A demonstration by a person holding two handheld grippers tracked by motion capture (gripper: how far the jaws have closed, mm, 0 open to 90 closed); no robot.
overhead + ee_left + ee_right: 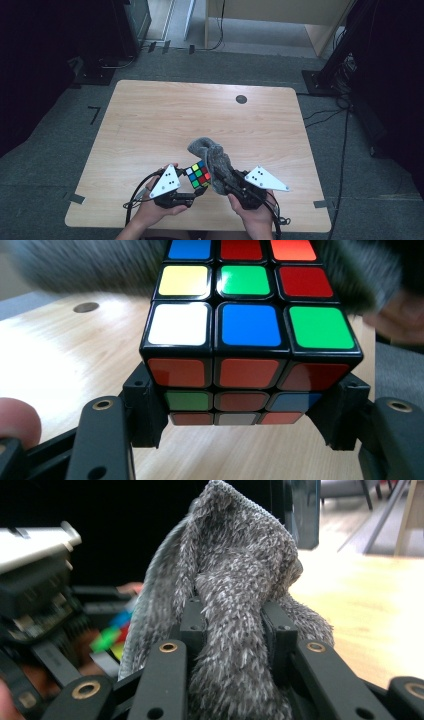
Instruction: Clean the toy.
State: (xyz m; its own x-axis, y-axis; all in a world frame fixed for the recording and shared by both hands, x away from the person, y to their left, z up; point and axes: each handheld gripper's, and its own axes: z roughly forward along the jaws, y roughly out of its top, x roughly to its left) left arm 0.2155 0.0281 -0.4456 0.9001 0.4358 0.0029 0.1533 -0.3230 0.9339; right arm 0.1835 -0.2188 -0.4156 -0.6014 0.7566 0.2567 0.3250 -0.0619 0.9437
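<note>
**Cube pinched at the near edge, cloth bunched against it**

While the puzzle cube [198, 174] sits clamped between the jaws of the left gripper [192, 191], it hangs just above the wooden table [150, 120], close to the middle of the near edge. Its upper face shows a scrambled mix of white, blue, green, yellow and red squares; in the left gripper view the cube [250, 335] shows a row of orange-red squares facing the camera, and the two black jaws press on its lower layers from either side. A fingertip [17, 422] of the holding hand shows at the lower left corner of that view.

Touching the cube's far and right sides is a grey fuzzy cloth [215, 160], bunched into a thick roll that rises toward the table's centre. The right gripper [231, 181] pinches this cloth: in the right gripper view the cloth [235, 595] is squeezed between the jaws and stands up above them in a folded peak. The person's left hand [150, 210] and right hand [255, 212] come in from the near edge, each below a grey three-cornered plate.

Farther out, a small dark round disc [241, 99] lies near the far edge, right of its middle. Grey carpet [60, 150] surrounds the table.
</note>
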